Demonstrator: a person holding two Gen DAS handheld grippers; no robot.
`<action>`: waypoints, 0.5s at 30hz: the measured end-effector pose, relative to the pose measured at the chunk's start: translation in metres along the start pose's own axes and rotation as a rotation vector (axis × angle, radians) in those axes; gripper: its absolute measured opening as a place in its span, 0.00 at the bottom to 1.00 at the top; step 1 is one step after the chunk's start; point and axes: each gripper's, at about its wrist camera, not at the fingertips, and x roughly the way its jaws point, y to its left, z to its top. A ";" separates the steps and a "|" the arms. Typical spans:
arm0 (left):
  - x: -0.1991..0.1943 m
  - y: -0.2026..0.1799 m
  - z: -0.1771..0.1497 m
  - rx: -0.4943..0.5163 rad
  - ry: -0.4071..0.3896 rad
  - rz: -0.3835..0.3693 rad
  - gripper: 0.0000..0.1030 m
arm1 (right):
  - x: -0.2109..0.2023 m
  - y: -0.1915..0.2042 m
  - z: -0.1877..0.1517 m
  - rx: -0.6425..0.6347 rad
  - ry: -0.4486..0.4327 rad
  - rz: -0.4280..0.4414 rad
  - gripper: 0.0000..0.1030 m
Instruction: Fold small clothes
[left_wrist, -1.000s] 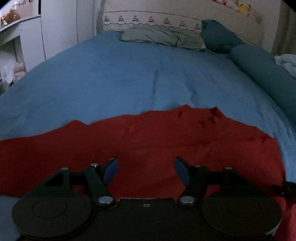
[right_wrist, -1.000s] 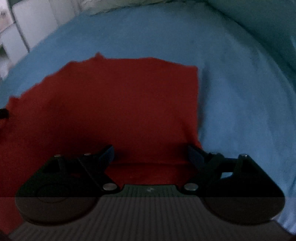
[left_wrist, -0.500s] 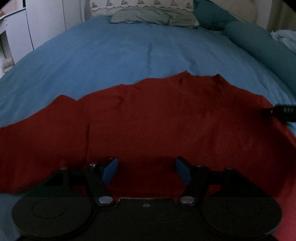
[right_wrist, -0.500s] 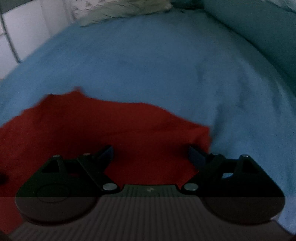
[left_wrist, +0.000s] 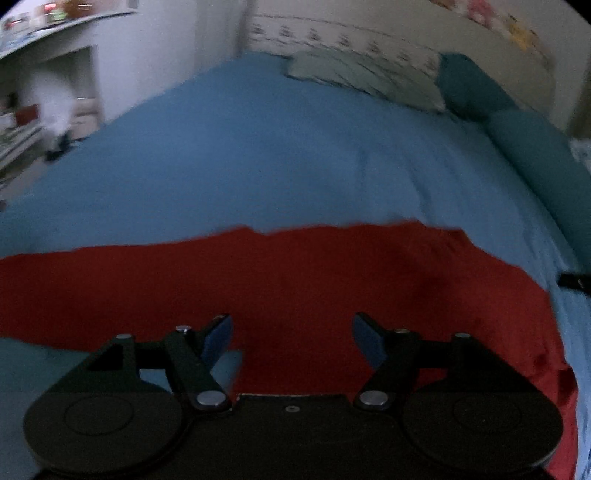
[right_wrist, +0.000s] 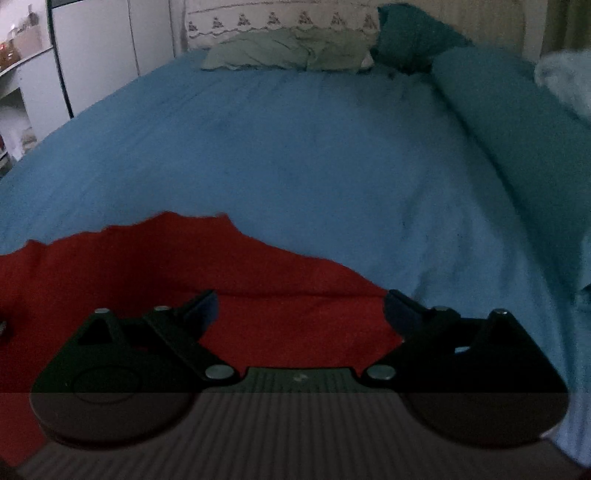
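Fingers (left_wrist: 218, 334) of our left gripper (left_wrist: 291, 332) are spreading, nothing gripped between them.

Our right gripper (right_wrist: 299, 310) also has its fingers (right_wrist: 201, 306) spread wide and grasps nothing. Below both lies the red garment (left_wrist: 295, 277), flat across the near part of the blue bedspread (right_wrist: 295, 155). Farther up the bed we see a pale green pillow (right_wrist: 288, 50), a dark teal pillow (right_wrist: 410, 37) beside it, and a teal bolster (right_wrist: 517, 122) along the right side. White cupboards (right_wrist: 96, 44) stand at the left.

Dim room. Bed (right_wrist: 295, 155) is covered by blue sheet; pale pillow (right_wrist: 288, 51) and teal bolster (right_wrist: 517, 122) are set near embroidered headboard (right_wrist: 280, 18). White cabinets (right_wrist: 96, 51) are seen left.
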 end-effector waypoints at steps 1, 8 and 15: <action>-0.010 0.017 0.002 -0.026 -0.010 0.021 0.88 | -0.012 0.014 0.001 0.001 0.001 0.019 1.00; -0.038 0.146 0.002 -0.238 -0.040 0.138 0.92 | -0.027 0.107 -0.022 0.094 0.077 0.180 1.00; -0.029 0.255 -0.017 -0.450 -0.034 0.273 0.82 | -0.021 0.189 -0.049 0.050 0.112 0.105 1.00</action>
